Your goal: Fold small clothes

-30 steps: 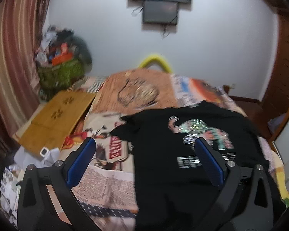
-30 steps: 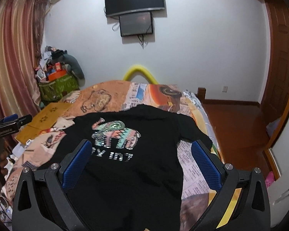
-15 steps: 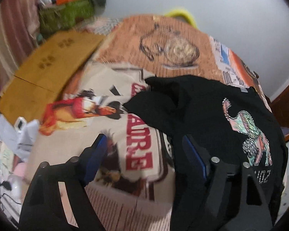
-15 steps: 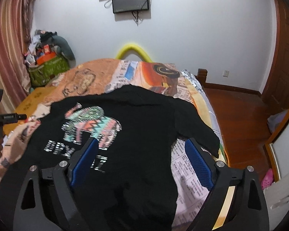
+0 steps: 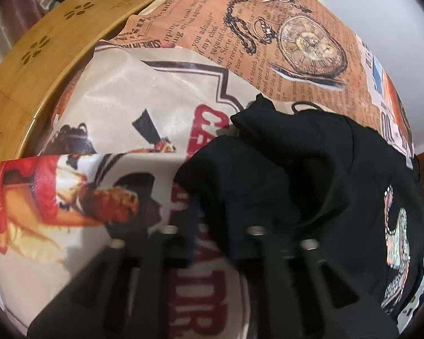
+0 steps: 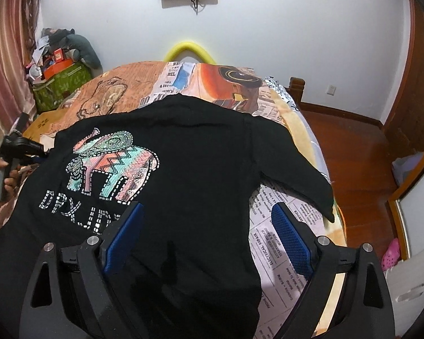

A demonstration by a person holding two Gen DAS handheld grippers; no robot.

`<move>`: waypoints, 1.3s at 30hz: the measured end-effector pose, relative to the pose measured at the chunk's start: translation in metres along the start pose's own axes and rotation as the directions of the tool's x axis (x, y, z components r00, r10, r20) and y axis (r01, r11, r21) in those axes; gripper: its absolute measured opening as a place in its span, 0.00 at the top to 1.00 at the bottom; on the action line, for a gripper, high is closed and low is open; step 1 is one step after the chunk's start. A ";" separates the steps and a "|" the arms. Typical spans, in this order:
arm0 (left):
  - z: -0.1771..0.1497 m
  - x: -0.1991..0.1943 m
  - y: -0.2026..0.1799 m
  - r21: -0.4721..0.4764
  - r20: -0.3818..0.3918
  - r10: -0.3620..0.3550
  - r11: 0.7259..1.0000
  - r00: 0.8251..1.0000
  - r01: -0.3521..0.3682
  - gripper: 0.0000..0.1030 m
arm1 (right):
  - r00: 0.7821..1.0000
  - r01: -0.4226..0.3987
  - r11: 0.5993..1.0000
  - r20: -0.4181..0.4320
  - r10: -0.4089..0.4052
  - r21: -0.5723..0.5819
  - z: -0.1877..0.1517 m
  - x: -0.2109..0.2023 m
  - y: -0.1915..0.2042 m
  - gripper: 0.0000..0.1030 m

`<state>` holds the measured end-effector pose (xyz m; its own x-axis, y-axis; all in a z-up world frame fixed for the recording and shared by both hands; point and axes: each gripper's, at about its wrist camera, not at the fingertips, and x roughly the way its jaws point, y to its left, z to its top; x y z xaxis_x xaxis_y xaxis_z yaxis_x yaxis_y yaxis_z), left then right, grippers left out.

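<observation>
A small black shirt [image 6: 189, 169] lies spread flat on the bed [image 6: 294, 206], with a bright elephant picture [image 6: 110, 163] on its left part. The shirt is soft, light and floppy, so I think it will sag and bunch when lifted. The best spots to take hold look like the sleeve ends and the edges. The left gripper [image 5: 209, 226] has just been closing, and its fingers now seem to pinch the left sleeve [image 5: 240, 175], though the view is blurry. The right gripper [image 6: 206, 226] hangs over the near right side of the shirt, fingers spread wide, holding nothing.
</observation>
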<state>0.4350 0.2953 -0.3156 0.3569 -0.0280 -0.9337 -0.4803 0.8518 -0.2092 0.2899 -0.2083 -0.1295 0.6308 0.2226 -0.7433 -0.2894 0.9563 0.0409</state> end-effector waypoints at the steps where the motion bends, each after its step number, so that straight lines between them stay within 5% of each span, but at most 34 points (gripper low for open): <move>1: -0.001 -0.002 0.002 -0.009 0.008 -0.008 1.000 1.000 0.008 0.94 | 1.000 -0.003 1.000 0.001 0.003 -0.002 0.000 -0.001 -0.001 0.13; 8: -0.015 -0.047 0.026 -0.008 0.135 0.038 0.999 0.990 -0.038 0.95 | 1.000 -0.002 1.000 0.022 0.002 -0.022 0.005 -0.007 0.001 0.13; 15: -0.022 -0.103 0.039 0.042 0.261 0.156 0.984 0.953 -0.173 0.95 | 0.999 -0.021 1.000 0.046 0.022 -0.023 0.008 -0.017 0.005 0.13; 22: -0.031 -0.161 -0.002 0.171 0.427 0.066 0.973 0.902 -0.153 0.96 | 0.997 -0.046 0.998 0.060 0.049 -0.040 0.007 -0.022 0.014 0.13; 29: -0.045 -0.191 -0.091 0.377 0.444 -0.115 0.924 0.888 -0.069 0.96 | 0.996 -0.058 0.998 0.065 0.061 -0.038 0.006 -0.021 0.015 0.13; 32: -0.060 -0.186 -0.126 0.464 0.406 -0.183 0.885 0.895 -0.030 0.96 | 0.996 -0.062 0.998 0.063 0.064 -0.030 0.001 -0.021 0.017 0.13; 36: -0.080 -0.144 -0.172 0.574 0.264 -0.186 0.819 0.946 0.001 0.95 | 0.996 -0.069 0.997 0.058 0.070 -0.020 -0.003 -0.022 0.018 0.13; 39: -0.094 -0.113 -0.185 0.606 0.162 -0.161 0.795 0.973 0.031 0.94 | 0.996 -0.074 0.997 0.057 0.075 -0.023 -0.005 -0.024 0.020 0.13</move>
<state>0.4080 0.0920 -0.1987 0.5549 -0.0797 -0.8281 0.1145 0.9932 -0.0189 0.2651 -0.1959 -0.1142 0.6468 0.3045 -0.6992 -0.3518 0.9326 0.0807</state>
